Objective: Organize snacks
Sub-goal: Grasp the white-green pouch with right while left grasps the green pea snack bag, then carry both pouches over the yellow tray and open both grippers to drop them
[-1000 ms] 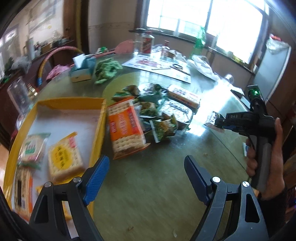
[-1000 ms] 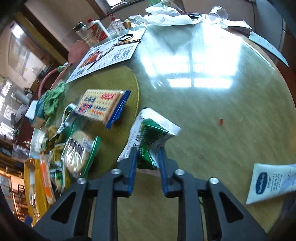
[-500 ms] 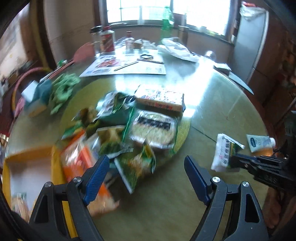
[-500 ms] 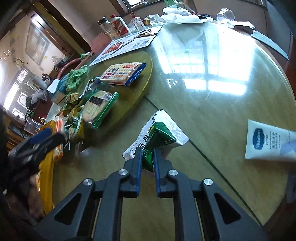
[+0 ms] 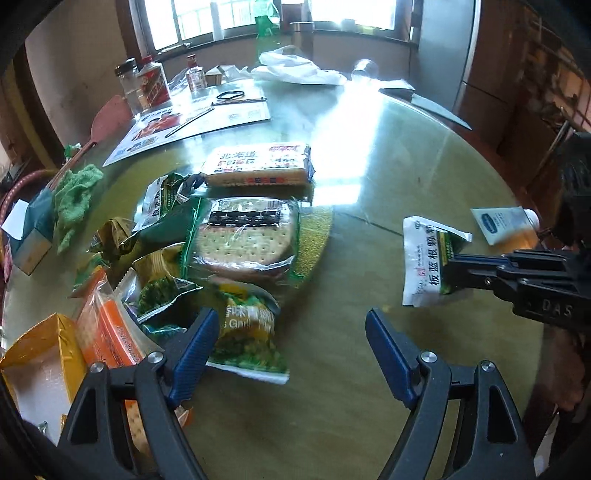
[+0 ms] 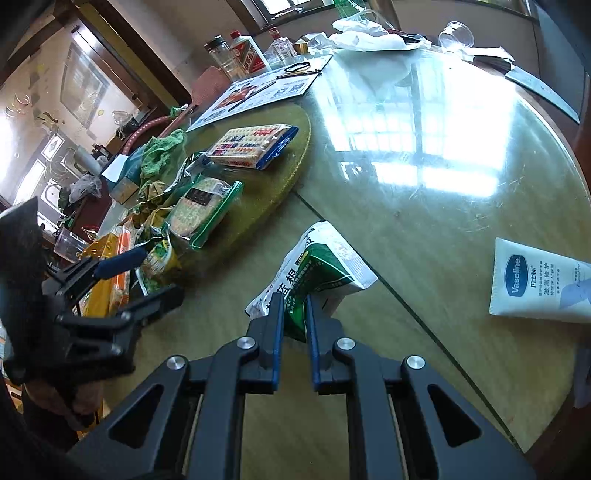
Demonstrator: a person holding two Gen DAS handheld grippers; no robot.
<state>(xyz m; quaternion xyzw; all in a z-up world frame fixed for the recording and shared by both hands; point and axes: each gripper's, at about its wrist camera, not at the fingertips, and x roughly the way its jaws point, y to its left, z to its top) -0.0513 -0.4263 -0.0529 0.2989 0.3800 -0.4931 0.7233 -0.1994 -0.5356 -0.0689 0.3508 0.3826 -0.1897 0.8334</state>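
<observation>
my right hand-held gripper (image 6: 294,325) is pinching a white and green packet (image 6: 317,273) by its near end. the packet's long side points away from me and up to the right, toward the shiny part of the worktop (image 6: 424,177), and it hangs just over the worktop. my left hand-held gripper (image 5: 291,350) is spread wide with nothing between its blue pads (image 5: 192,350). it is over the near edge of the snack pile, right by a green and yellow snack bag (image 5: 251,332).

farther out, a round cracker pack (image 5: 243,236) lies on a yellow-green round mat (image 5: 314,240), and a long cracker box (image 5: 258,166) lies behind it with its long side going left to right. an orange cracker pack (image 5: 110,332) sits beside a yellow tray (image 5: 40,343). a white tube (image 6: 535,280) lies well apart on the right.

the worktop is round, green and glassy, with window light shining on it. at the far side are a paper sheet (image 5: 195,122), bottles (image 5: 147,85) and a white bag (image 5: 295,70) under bright windows (image 5: 192,18).
</observation>
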